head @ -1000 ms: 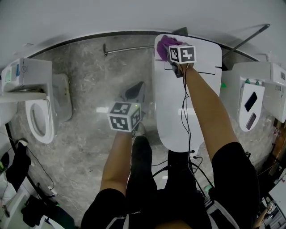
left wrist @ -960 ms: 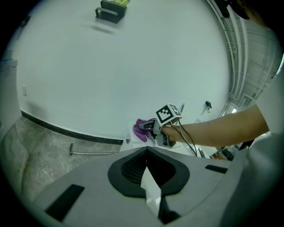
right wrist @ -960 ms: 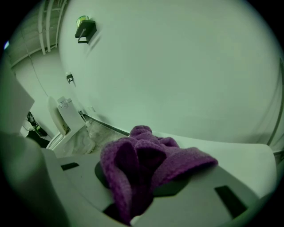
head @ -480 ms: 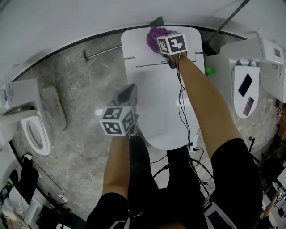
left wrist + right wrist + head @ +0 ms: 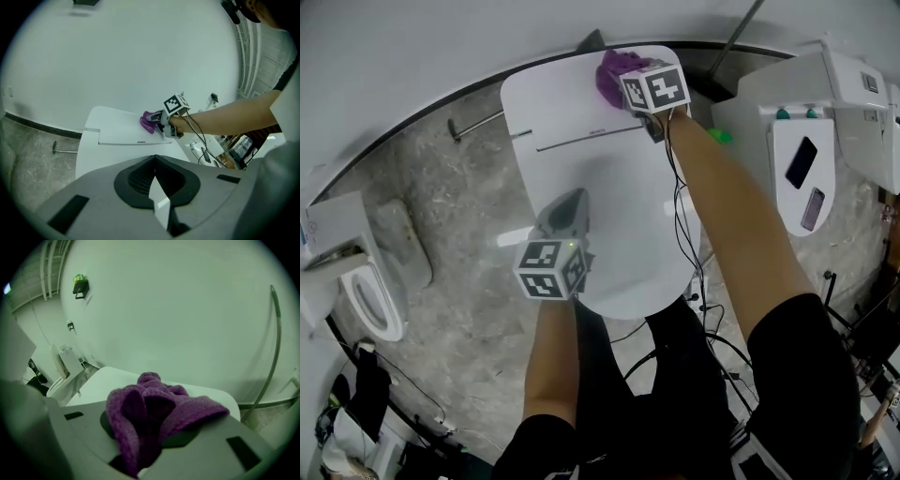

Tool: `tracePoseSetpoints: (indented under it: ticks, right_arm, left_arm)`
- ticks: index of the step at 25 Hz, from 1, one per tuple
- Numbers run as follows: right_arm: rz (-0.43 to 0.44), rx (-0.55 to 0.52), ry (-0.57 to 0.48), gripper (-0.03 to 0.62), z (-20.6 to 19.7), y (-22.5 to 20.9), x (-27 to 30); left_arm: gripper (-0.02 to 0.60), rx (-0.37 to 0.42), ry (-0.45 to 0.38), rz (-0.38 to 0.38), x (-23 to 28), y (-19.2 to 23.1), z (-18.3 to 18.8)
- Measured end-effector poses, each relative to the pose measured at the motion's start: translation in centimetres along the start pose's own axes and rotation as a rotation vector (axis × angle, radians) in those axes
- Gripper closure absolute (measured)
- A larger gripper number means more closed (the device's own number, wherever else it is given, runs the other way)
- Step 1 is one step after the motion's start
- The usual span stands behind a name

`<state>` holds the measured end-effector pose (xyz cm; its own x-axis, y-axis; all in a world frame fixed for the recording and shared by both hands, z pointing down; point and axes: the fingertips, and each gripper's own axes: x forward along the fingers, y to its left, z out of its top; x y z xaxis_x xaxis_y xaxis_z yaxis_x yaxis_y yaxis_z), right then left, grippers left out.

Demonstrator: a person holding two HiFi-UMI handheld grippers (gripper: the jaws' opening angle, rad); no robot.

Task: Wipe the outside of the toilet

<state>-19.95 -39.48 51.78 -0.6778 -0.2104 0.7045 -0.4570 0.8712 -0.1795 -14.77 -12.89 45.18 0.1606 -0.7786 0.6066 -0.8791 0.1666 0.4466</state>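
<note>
A white toilet (image 5: pixel 581 159) with its lid down fills the middle of the head view. A purple cloth (image 5: pixel 611 73) lies bunched on the toilet's rear top, right of centre. My right gripper (image 5: pixel 625 82) is shut on it, and the cloth (image 5: pixel 154 413) spills out between the jaws over the white top (image 5: pixel 108 380). My left gripper (image 5: pixel 567 214) hovers over the left part of the lid, jaws together and holding nothing. From the left gripper (image 5: pixel 157 190) view I see the toilet (image 5: pixel 117 136), the cloth (image 5: pixel 147 123) and the right gripper (image 5: pixel 158 123).
Another toilet (image 5: pixel 366 295) with an open seat stands at the left. A white unit (image 5: pixel 802 141) with dark items on it stands at the right. A metal bar (image 5: pixel 473 122) lies on the grey floor. Cables (image 5: pixel 712 342) trail near my legs. A thin pipe (image 5: pixel 276 333) runs up the wall.
The right gripper has carried the cloth rightwards along the toilet's rear top, from the left corner to right of centre. The left gripper has gone from beside the toilet to over the lid.
</note>
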Motion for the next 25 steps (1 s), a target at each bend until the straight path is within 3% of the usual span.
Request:
tracePoseSetpoints:
  ticks: [4, 11, 19, 23, 25]
  right_arm:
    - [0.008, -0.013, 0.013, 0.476, -0.9, -2.8, -1.2]
    - [0.042, -0.021, -0.054, 0.477, -1.9, -6.5, -2.9]
    - [0.095, -0.06, -0.023, 0.477, -2.8, -9.2, -4.3]
    - [0.094, -0.035, -0.006, 0.477, -3.6, -11.9, -5.5]
    - [0.106, 0.035, 0.0, 0.476, -4.1, -13.3, -6.0]
  left_arm:
    - [0.574, -0.014, -0.001, 0.004, 2.1, -2.2, -0.5]
    - [0.574, 0.058, 0.011, -0.005, 5.3, -6.3, -0.6]
    - [0.574, 0.078, 0.024, 0.023, 7.5, -8.6, -1.3]
    - [0.574, 0.087, 0.032, 0.033, 8.2, -9.9, -0.7]
    - [0.574, 0.095, 0.036, 0.033, 8.4, -10.8, -0.2]
